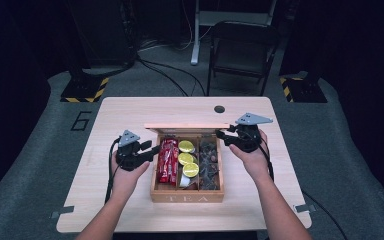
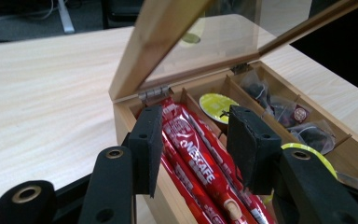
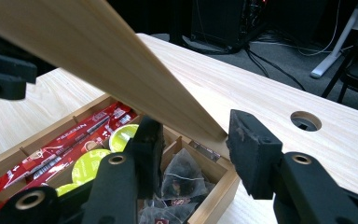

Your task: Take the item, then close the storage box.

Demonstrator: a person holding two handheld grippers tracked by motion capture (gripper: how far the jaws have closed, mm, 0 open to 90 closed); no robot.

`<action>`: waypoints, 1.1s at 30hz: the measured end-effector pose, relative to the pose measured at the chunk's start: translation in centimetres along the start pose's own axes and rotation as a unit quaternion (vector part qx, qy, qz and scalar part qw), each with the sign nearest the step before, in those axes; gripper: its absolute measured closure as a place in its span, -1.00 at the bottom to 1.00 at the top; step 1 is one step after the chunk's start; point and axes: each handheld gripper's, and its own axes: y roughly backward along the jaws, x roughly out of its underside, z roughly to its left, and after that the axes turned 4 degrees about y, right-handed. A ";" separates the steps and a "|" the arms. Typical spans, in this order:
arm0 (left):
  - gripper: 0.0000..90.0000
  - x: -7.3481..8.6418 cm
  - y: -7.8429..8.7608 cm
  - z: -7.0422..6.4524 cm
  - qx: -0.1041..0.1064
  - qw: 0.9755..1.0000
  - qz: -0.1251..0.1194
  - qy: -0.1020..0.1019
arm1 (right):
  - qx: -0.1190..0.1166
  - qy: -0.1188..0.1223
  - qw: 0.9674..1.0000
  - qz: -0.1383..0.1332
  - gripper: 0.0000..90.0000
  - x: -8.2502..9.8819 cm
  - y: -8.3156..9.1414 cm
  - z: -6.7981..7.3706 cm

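A wooden tea box (image 1: 187,197) stands mid-table with its lid (image 1: 187,126) raised. Inside lie red Nescafe sticks (image 1: 168,160) on the left, yellow-green capsules (image 1: 187,159) in the middle and dark tea bags (image 1: 209,162) on the right. My right gripper (image 1: 221,134) is shut on the lid's right end; in the right gripper view the lid (image 3: 98,56) slants between the jaws of the right gripper (image 3: 191,135). My left gripper (image 1: 155,149) hangs open at the box's left side. In the left gripper view the red sticks (image 2: 196,158) lie below the left gripper (image 2: 196,126), untouched.
The light wooden table (image 1: 130,115) has a round cable hole (image 1: 219,109) behind the box. A dark folding chair (image 1: 242,50) stands beyond the far edge. Bare tabletop lies left, right and behind the box.
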 end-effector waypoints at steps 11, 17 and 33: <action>0.22 1.0 -1.6 -0.9 -0.001 1.000 0.005 0.014 | -0.003 -0.001 1.000 -0.001 0.23 0.0 0.0 -0.1; 0.23 1.9 -3.0 -1.7 -0.005 1.000 0.024 0.011 | -0.004 0.000 1.000 0.001 0.23 0.0 0.0 -0.1; 0.41 3.6 -4.8 -2.5 -0.041 0.998 0.054 0.003 | -0.006 -0.003 1.000 0.001 0.23 0.1 0.1 -0.1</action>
